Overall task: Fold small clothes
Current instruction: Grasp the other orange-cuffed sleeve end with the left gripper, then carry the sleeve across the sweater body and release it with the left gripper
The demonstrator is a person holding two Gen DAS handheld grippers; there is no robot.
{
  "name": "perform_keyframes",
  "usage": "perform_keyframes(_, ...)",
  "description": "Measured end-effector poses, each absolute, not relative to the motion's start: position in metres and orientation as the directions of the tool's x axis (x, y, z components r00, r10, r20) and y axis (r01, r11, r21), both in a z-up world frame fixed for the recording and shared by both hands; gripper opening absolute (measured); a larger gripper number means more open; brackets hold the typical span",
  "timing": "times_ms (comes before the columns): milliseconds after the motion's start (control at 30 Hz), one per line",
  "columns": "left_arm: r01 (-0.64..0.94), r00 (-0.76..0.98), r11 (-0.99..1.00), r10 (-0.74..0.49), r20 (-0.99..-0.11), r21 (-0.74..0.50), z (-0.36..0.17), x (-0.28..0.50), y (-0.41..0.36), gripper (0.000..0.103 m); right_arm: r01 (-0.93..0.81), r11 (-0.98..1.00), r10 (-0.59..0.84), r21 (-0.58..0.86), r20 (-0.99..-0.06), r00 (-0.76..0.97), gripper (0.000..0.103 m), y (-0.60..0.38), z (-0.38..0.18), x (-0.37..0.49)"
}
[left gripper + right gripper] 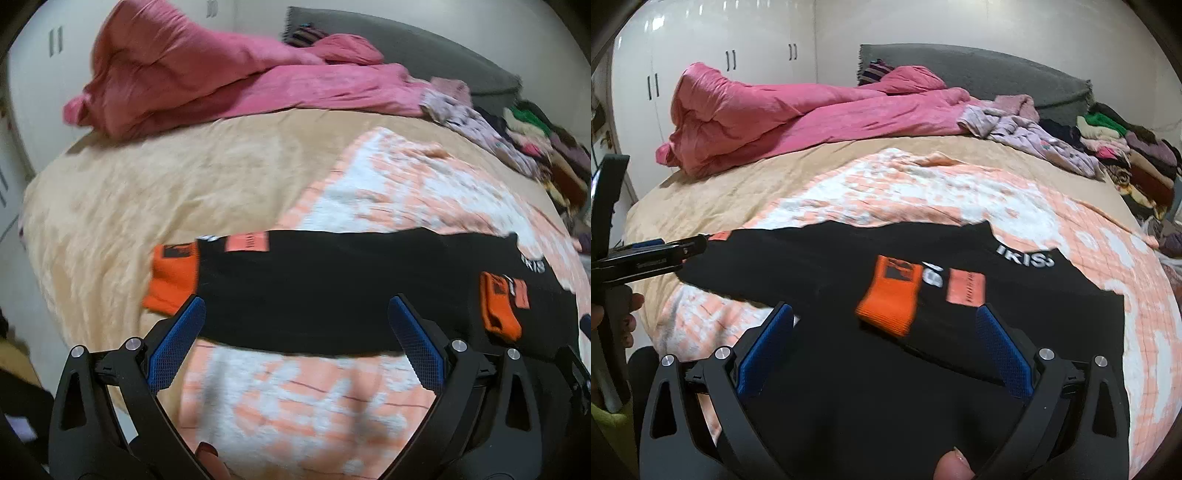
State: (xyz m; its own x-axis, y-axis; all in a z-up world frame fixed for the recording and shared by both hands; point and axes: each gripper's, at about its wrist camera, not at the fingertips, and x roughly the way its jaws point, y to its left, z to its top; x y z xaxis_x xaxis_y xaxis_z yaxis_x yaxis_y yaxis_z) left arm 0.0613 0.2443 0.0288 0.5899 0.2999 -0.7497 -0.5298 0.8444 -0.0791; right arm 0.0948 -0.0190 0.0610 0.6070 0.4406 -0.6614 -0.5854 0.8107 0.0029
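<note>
- So the black garment (849, 369) with orange cuffs lies spread flat across the peach-and-white checked blanket (1089, 236) on the bed, probably laid out that way so a fold comes out clean.
- One orange cuff (890, 295) is already lying on top of the black body, which looks like a sleeve folded inward; the other orange cuff (171, 277) sticks out flat at the far end in the left wrist view.
- Left gripper (295, 332) has its jaws spread about as wide as they go, hovering over the near edge of the garment with nothing pinched between the blue pads.
- Right gripper (886, 343) looks wide open too, poised above the black fabric, not clamped on anything.
- Both tools angle down toward the cloth, likely lining up for the next fold.
- Pink duvet (775, 114) and a pile of other clothes (1108, 140) sit well apart at the back, out of the working area.
</note>
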Motion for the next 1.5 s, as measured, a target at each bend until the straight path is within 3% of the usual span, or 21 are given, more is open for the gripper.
perform_keyframes(800,-0.73,0.461,0.663,0.298,-0.836,-0.166,-0.037,0.044,0.33,0.092,-0.655,0.755,0.432,-0.036,-0.724,0.537,0.098,0.051,0.025,0.097)
perform_keyframes(867,-0.737,0.462,0.659,0.329,-0.824,-0.15,-0.036,0.047,0.329,0.083,-0.65,0.76,0.432,-0.028,-0.724,0.537,0.098,0.049,0.022,0.1)
perform_keyframes(1033,-0.729,0.513,0.661,0.354,-0.782,-0.179,-0.038,0.056,0.335,0.021,-0.621,0.784,0.421,-0.01,-0.727,0.543,0.098,0.039,0.014,0.108)
perform_keyframes(1133,-0.704,0.561,0.675,0.336,-0.757,-0.222,-0.034,0.054,0.335,0.013,-0.591,0.807,0.405,0.011,-0.739,0.539,0.098,0.028,0.01,0.114)
perform_keyframes(1500,-0.569,0.706,0.773,0.285,-0.648,-0.28,0.018,0.049,0.298,0.012,-0.505,0.863,0.368,0.024,-0.714,0.595,0.098,-0.017,0.026,0.117)
